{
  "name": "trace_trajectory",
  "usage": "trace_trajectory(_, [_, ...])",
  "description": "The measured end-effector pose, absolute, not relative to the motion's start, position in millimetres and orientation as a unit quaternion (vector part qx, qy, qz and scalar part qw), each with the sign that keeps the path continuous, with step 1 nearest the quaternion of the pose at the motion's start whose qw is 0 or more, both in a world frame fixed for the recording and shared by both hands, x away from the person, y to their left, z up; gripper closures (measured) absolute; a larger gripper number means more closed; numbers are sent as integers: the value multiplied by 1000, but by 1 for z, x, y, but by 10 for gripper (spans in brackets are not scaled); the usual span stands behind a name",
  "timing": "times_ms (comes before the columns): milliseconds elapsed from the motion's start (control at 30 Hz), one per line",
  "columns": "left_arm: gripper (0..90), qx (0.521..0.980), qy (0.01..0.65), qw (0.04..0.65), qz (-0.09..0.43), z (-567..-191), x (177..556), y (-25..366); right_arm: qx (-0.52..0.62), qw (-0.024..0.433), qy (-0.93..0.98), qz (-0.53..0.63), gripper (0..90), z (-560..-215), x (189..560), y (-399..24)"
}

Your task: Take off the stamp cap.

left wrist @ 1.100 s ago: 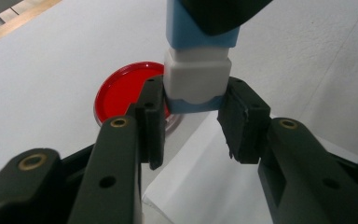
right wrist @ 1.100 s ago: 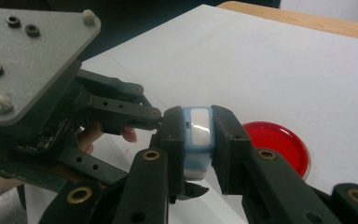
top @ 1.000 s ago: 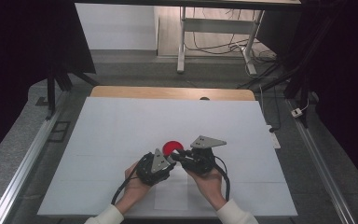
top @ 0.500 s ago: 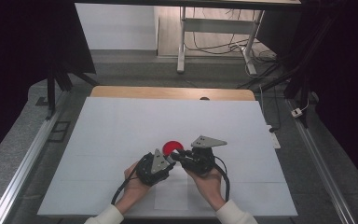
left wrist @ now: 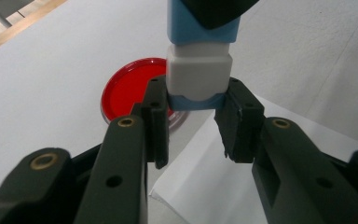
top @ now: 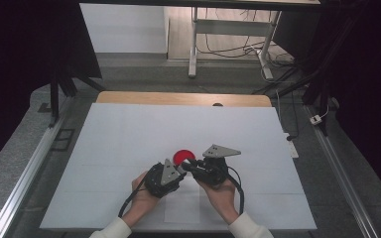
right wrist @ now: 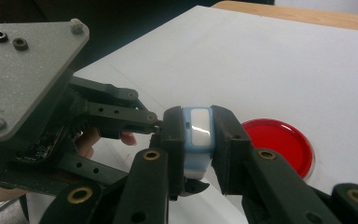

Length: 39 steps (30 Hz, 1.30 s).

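A small blue-and-white block (left wrist: 198, 70) is held between both grippers just above the white table. My left gripper (left wrist: 193, 105) is shut on its lower blue end. My right gripper (right wrist: 196, 140) is shut on the block's (right wrist: 198, 135) other part, its jaws pressing both sides. In the high view the two grippers meet tip to tip, the left gripper (top: 177, 171) and the right gripper (top: 189, 166), near the table's front middle. A red round dish (top: 183, 156) lies flat on the table just beyond them, also visible as the red dish (left wrist: 128, 91) and the red dish (right wrist: 279, 140).
A loose white sheet of paper (left wrist: 205, 177) lies on the table under the grippers. The white tabletop (top: 129, 139) stretches wide to the left, right and far side. A wooden strip (top: 178, 98) marks the far edge; metal rails (top: 25, 173) run along the sides.
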State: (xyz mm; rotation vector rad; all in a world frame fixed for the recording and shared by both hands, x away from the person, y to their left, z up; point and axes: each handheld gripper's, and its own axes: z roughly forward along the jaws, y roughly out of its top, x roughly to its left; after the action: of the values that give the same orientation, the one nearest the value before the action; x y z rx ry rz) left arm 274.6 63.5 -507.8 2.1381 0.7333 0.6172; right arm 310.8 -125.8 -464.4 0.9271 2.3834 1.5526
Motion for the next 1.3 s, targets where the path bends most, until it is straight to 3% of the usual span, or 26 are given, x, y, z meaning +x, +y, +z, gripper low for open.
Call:
trace_trajectory(767, [654, 844, 280, 383, 251, -509, 273, 63, 308, 73, 799, 511, 751, -464, 311, -125])
trace_trajectory(967, [654, 838, 289, 402, 228, -509, 275, 65, 309, 76, 798, 513, 751, -462, 310, -126])
trace_trajectory(1300, [655, 845, 276, 382, 252, -510, 273, 63, 308, 73, 801, 508, 752, -463, 310, -125])
